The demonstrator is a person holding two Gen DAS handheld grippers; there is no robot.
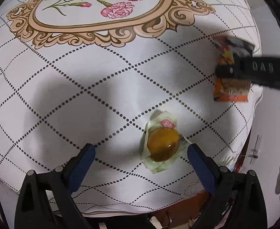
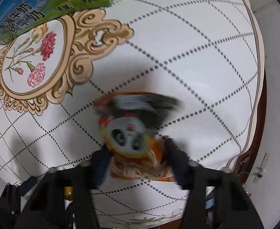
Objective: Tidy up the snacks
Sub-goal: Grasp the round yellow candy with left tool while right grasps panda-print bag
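Observation:
A yellow jelly cup (image 1: 162, 145) in a clear pale-green wrapper lies on the white tablecloth (image 1: 101, 95). My left gripper (image 1: 140, 150) hangs open over it, and the cup sits between the blue pads, close to the right fingertip (image 1: 194, 152) without touching either pad. An orange snack packet (image 2: 136, 133) with a panda face lies further right near the table edge. My right gripper (image 2: 137, 152) points down at it with both fingers pressed against the packet's sides, though the picture is blurred. In the left wrist view, a black finger (image 1: 254, 68) of the right gripper crosses the packet (image 1: 231, 89).
A green and blue milk carton box (image 2: 44, 9) stands at the far side by the floral medallion (image 1: 94, 5) printed on the cloth. The table's edge (image 2: 254, 76) runs close to the right of the orange packet, with floor beyond.

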